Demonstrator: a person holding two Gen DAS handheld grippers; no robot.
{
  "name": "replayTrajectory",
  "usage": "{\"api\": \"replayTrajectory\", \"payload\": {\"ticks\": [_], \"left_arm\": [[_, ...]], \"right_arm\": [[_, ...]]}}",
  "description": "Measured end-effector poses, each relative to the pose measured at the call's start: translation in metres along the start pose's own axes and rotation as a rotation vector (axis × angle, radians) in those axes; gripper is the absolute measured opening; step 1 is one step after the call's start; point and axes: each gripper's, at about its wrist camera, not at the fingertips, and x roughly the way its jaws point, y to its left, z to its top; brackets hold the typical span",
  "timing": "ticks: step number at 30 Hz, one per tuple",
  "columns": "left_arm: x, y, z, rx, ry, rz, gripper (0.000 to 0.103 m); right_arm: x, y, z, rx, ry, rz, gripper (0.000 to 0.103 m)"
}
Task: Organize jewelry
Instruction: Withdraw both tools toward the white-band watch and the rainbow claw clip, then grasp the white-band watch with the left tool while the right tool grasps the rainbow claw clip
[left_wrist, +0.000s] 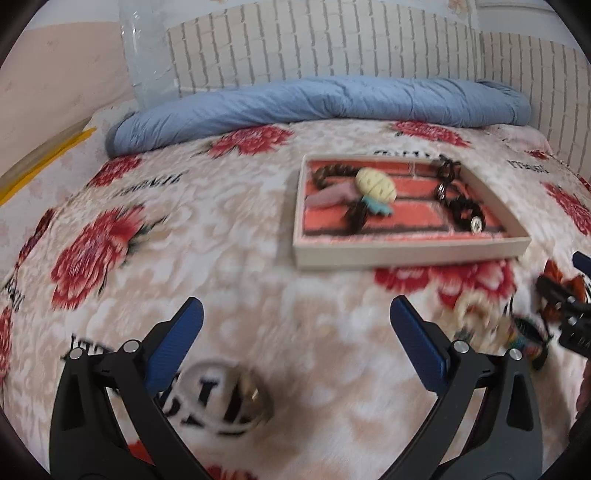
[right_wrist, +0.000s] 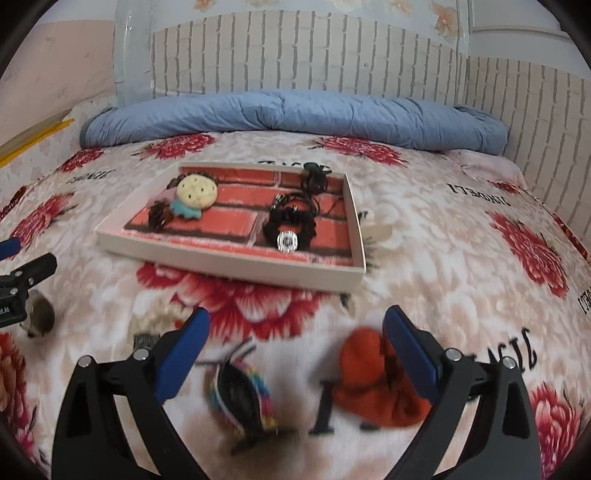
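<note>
Under left claw (left_wrist: 295, 328) — blurred ring (left_wrist: 225, 398)

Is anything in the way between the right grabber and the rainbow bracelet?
Nothing visible is. The rainbow bracelet lies on the blanket right between the open right gripper fingers. The orange cloth piece sits beside it, by the right finger, not on top.

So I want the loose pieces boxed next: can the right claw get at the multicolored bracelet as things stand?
Probably yes. The right claw is open, and the multicolored bracelet lies on the blanket between its fingers, uncovered. The orange scrunchie sits close to the right finger but apart from the bracelet.
</note>
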Motion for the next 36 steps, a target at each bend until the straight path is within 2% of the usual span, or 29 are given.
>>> {"api": "replayTrajectory", "payload": {"ticks": [4, 7, 13, 18, 26, 31, 34, 36], "left_arm": [[-0.003, 0.016, -0.02, -0.032, 0.032, -0.016, 0.098], [-0.006, 0.023, -0.03, -0.028, 0.036, 0.009, 0.098], [0.0, 0.045, -0.044, -0.069, 0.072, 0.004, 0.098], [0.008, 0.056, -0.05, -0.118, 0.107, -0.03, 0.098], [0.021, 0.057, -0.057, -0.113, 0.158, -0.048, 0.098], [0.034, 0.063, -0.06, -0.145, 0.201, -0.071, 0.098], [0.037, 0.065, -0.06, -0.158, 0.207, -0.075, 0.098], [0.041, 0.061, -0.059, -0.139, 0.212, -0.064, 0.098]], "right_arm": [[-0.008, 0.003, -0.014, -0.007, 0.019, 0.002, 0.093], [-0.009, 0.007, -0.024, -0.02, 0.039, -0.001, 0.093], [-0.009, 0.011, -0.033, -0.036, 0.065, -0.008, 0.093], [0.0, 0.012, -0.035, -0.04, 0.101, -0.004, 0.093], [0.009, 0.01, -0.04, -0.024, 0.136, 0.008, 0.093], [0.014, 0.017, -0.042, -0.051, 0.153, 0.0, 0.092], [0.017, 0.02, -0.043, -0.069, 0.163, 0.005, 0.08], [0.019, 0.02, -0.043, -0.068, 0.176, 0.015, 0.078]]}}
